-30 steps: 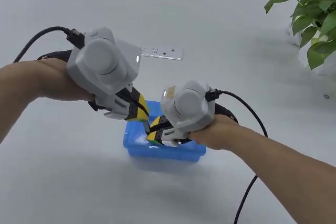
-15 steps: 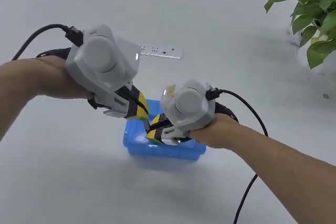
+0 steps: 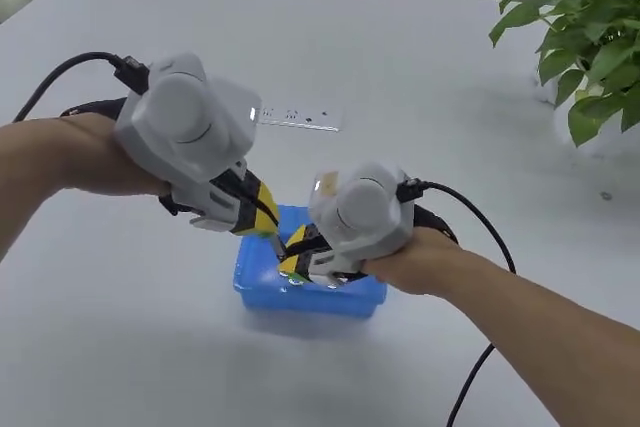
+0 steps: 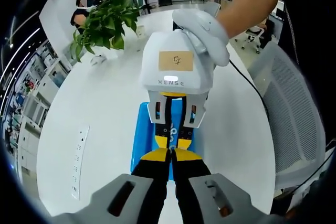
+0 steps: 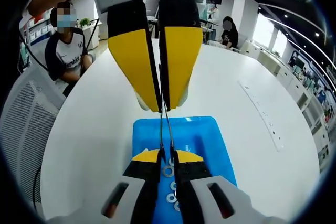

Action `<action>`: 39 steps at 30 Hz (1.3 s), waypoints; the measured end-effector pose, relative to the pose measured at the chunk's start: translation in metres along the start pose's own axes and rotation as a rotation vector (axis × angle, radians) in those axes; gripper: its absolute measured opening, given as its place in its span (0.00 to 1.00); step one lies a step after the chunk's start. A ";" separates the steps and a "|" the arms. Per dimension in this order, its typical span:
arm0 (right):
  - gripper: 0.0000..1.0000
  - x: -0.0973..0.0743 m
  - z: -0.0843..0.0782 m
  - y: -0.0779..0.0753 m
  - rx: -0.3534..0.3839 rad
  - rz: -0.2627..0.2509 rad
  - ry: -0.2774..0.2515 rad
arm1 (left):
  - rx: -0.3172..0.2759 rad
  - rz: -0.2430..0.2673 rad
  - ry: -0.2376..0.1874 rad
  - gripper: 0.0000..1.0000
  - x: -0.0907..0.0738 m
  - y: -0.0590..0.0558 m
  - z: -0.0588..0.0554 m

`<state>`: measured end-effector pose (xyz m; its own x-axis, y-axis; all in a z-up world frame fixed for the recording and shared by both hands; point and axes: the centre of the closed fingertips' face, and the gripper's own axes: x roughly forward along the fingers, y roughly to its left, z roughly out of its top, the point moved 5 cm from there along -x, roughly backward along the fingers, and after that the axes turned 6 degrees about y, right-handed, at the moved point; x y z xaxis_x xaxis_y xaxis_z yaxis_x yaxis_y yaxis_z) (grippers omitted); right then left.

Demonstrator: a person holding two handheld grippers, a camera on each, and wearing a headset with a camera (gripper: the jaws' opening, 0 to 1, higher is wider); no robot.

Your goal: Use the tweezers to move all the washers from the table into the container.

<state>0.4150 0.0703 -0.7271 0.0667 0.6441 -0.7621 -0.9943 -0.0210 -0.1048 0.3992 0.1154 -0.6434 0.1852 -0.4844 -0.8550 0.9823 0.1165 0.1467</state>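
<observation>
Washers (image 5: 168,171) in the blue container (image 5: 212,135): the task looks nearly done.
At least three lie inside, and I judge few remain on the surface (image 3: 420,67). The left claw (image 4: 170,153) is pressed together on the tweezers (image 5: 160,129). The right claw (image 5: 168,157) pinches their legs over the container. I cannot tell whether the tips carry a washer.

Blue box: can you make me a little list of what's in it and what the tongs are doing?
box: blue, on the white table
washers: a few, lying inside the box
tweezers: tips down by a washer
left tongs: shut on the tweezers, above the box
right tongs: shut on the tweezers, just over the washers
nearby: power strip, plant
</observation>
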 end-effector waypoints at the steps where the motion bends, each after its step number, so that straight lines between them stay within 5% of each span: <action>1: 0.11 -0.003 0.001 0.001 0.000 -0.004 -0.004 | 0.004 0.002 0.002 0.05 -0.002 -0.001 0.001; 25: 0.08 -0.050 0.005 0.037 -0.025 -0.049 -0.027 | 0.037 0.022 -0.006 0.05 -0.029 -0.036 0.019; 34: 0.06 -0.058 0.003 0.049 -0.037 -0.045 -0.024 | 0.041 0.022 0.005 0.05 -0.029 -0.049 0.015; 39: 0.06 -0.064 0.003 0.058 -0.029 -0.025 -0.031 | 0.054 0.013 0.055 0.05 -0.024 -0.057 0.006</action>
<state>0.3531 0.0296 -0.6826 0.0882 0.6682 -0.7388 -0.9895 -0.0268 -0.1423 0.3391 0.1145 -0.6284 0.1980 -0.4347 -0.8785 0.9801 0.0749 0.1838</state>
